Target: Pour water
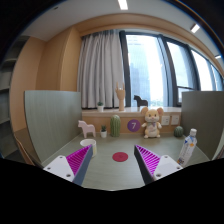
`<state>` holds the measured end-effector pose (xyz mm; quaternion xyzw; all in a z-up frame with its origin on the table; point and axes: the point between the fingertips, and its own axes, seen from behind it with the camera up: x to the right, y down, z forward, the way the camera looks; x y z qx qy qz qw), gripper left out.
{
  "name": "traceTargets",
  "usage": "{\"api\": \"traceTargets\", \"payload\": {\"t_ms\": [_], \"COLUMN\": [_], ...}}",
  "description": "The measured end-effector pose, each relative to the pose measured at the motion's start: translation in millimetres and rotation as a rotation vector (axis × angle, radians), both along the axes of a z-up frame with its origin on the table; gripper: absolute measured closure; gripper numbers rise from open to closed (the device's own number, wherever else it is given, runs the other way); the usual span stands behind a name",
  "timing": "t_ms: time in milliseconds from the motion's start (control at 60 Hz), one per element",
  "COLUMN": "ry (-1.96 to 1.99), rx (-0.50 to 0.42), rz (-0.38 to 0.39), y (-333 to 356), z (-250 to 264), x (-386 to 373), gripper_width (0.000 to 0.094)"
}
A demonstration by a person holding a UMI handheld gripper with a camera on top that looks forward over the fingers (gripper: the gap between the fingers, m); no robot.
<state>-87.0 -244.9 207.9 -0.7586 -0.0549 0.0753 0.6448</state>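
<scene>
A clear water bottle [188, 146] with a white label stands on the grey table [112, 172], to the right of and a little beyond my right finger. A white cup [88, 145] stands just beyond my left finger. A round red marker [120, 156] lies flat on the table ahead, between the two fingers. My gripper [113, 162] is open and empty, its two magenta pads [77, 160] wide apart above the table.
Along the table's back edge stand a white toy horse [87, 129], a small potted plant [103, 131], a green cactus figure [116, 126], a purple can [133, 127], a plush rabbit [152, 122] and a green ball [179, 131]. Grey partition walls [50, 112] stand at left and right.
</scene>
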Motion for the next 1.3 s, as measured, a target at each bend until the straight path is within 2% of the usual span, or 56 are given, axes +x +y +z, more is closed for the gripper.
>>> {"api": "traceTargets", "payload": {"t_ms": [167,250,500,650,833,1050,1150,1233,1300], "ry": [0.029,0.03,0.021,0.036,-0.012,-0.037,-0.004,-0.001,-0.023], "rx": [-0.011,-0.03,-0.066,-0.064,-0.033,0.03,0.024,0.038,0.053], "rz": [0.001,-0.028,-0.275,-0.365,-0.4,-0.397,-0.374,-0.388,-0.385], "y": [-1,-2,-7,1,39,87,102,108,113], "z": [-33,-60,-106,-108,-95,-76,-78,-81,-81], "x": [24,58,194,254,299,319,318,318,318], "gripper_width": [0.0081,0.0079,0.0091,0.0087,0.0086,0.0085,0.0176,0.0394,0.0415]}}
